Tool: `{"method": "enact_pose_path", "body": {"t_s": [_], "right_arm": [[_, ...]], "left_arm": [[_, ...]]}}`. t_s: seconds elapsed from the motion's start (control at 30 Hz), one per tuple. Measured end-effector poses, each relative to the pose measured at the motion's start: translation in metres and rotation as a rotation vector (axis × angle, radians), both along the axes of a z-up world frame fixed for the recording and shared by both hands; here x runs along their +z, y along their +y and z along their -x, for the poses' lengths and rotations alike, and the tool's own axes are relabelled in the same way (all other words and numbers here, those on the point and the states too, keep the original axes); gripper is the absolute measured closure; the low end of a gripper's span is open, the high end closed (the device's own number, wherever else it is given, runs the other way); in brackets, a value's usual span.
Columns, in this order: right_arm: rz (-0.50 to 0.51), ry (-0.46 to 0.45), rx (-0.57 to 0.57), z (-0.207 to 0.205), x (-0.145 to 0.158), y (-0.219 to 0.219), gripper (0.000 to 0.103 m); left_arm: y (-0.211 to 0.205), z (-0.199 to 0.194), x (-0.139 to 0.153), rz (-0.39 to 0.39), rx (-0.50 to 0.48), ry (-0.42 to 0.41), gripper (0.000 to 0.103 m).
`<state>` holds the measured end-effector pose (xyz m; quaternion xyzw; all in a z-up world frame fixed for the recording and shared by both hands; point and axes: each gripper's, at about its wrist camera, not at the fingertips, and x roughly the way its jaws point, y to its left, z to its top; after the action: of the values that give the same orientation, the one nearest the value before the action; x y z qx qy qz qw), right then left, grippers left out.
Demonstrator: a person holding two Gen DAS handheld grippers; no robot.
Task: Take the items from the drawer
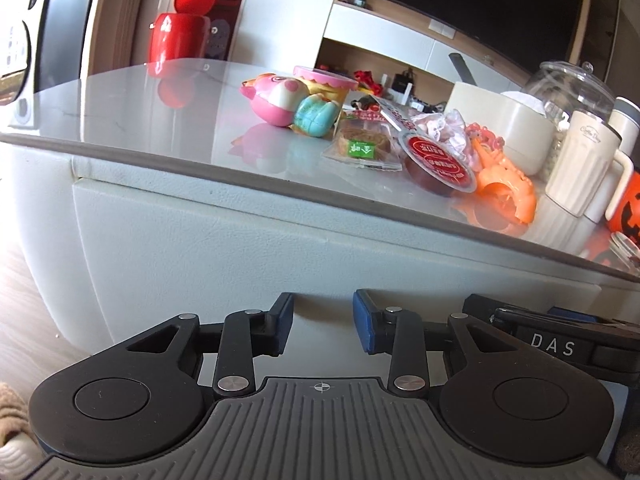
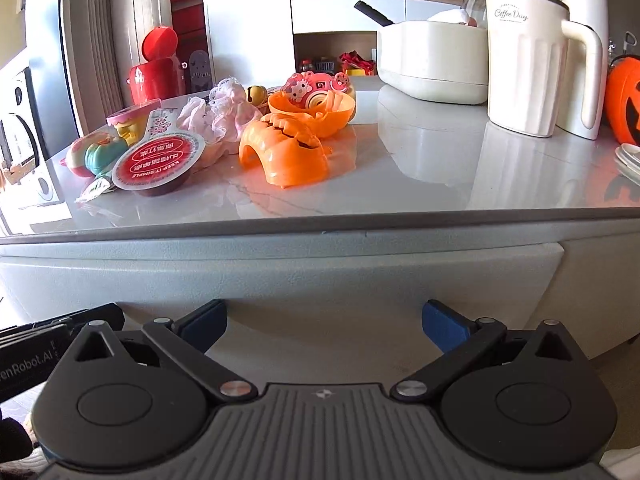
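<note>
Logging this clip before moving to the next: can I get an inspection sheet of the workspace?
Surface: glossy grey tabletop, crowded.
Job's things: white drawer front below the top looks shut; contents hidden.
Clutter: sealed red-lidded cup, orange toy pieces, pink plush toy, wrapped cake, white mug, pumpkin bucket, red bin.
Grippers: left gripper and right gripper both open, empty, facing the drawer front.
Cables: nothing seen.
Surroundings: shelving and a dark screen behind.

Glossy, mirror-smooth bench [image 2: 400,168]; grainy leather-like drawer front [image 2: 280,272]; shiny orange plastic toy [image 2: 286,156]; clear glass jar [image 1: 572,88]
</note>
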<state>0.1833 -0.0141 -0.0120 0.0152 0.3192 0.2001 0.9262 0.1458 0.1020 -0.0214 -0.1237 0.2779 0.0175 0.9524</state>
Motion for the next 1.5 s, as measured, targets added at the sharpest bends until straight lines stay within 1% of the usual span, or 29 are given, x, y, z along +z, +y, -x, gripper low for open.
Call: {"method": "enact_pose_path", "body": {"t_s": [0.1,0.23,0.3,0.37,0.43,0.5,0.6,0.67,0.77,0.8,0.83,0.87,0.9,0.93,0.97,1.0,1.13,1.2,1.3,1.5], "right_arm": [[-0.003,-0.012,-0.002,0.001,-0.001,0.000,0.000],[0.002,-0.020,0.000,0.002,-0.002,0.001,0.000],[0.056,-0.021,-0.016,0.005,-0.003,0.003,0.000],[0.088,-0.008,-0.036,0.010,-0.001,-0.002,0.000],[0.084,0.022,-0.057,0.015,0.006,-0.010,0.000],[0.059,0.051,-0.070,0.025,0.018,-0.021,0.000],[0.039,0.069,-0.048,0.051,0.041,-0.034,0.000],[0.042,0.066,-0.024,0.074,0.056,-0.042,0.000],[0.012,0.025,-0.019,0.117,0.068,-0.059,0.000],[0.001,-0.005,-0.027,0.133,0.068,-0.066,0.000],[-0.007,-0.044,-0.041,0.148,0.065,-0.072,0.000],[-0.004,-0.087,-0.050,0.162,0.061,-0.077,0.000],[0.015,-0.130,-0.052,0.170,0.057,-0.078,0.000],[0.034,-0.158,-0.051,0.174,0.055,-0.076,0.000],[0.044,-0.164,-0.043,0.174,0.057,-0.073,0.000],[0.040,-0.156,-0.035,0.172,0.059,-0.071,0.000],[0.064,-0.122,-0.021,0.168,0.053,-0.068,0.000],[0.060,-0.098,-0.030,0.164,0.050,-0.069,0.000],[0.047,-0.091,-0.040,0.162,0.050,-0.070,0.000],[0.065,-0.086,-0.028,0.162,0.047,-0.068,0.000]], "left_arm": [[-0.005,-0.001,-0.001,-0.019,-0.023,-0.004,0.053],[-0.008,0.000,-0.001,-0.042,-0.030,-0.004,0.054],[-0.007,0.003,0.001,-0.059,-0.020,0.004,0.055],[-0.004,0.011,0.006,-0.061,-0.013,0.016,0.055],[-0.003,0.022,0.017,-0.064,-0.016,0.038,0.055],[-0.004,0.036,0.029,-0.081,-0.039,0.051,0.055],[-0.014,0.071,0.053,-0.111,-0.095,0.045,0.055],[-0.019,0.100,0.066,-0.127,-0.104,0.018,0.055],[-0.026,0.140,0.064,-0.136,-0.105,-0.021,0.055],[-0.029,0.149,0.059,-0.148,-0.111,-0.027,0.055],[-0.034,0.153,0.055,-0.176,-0.124,-0.022,0.055],[-0.039,0.154,0.054,-0.198,-0.135,-0.022,0.055],[-0.040,0.153,0.055,-0.201,-0.138,-0.029,0.055],[-0.041,0.153,0.058,-0.196,-0.130,-0.044,0.055],[-0.041,0.154,0.061,-0.185,-0.125,-0.058,0.055],[-0.040,0.154,0.061,-0.181,-0.123,-0.063,0.057],[-0.038,0.149,0.054,-0.174,-0.115,-0.022,0.057],[-0.037,0.148,0.053,-0.173,-0.114,-0.016,0.057],[-0.038,0.147,0.052,-0.175,-0.121,-0.014,0.057],[-0.037,0.147,0.050,-0.176,-0.118,-0.006,0.057]]}}
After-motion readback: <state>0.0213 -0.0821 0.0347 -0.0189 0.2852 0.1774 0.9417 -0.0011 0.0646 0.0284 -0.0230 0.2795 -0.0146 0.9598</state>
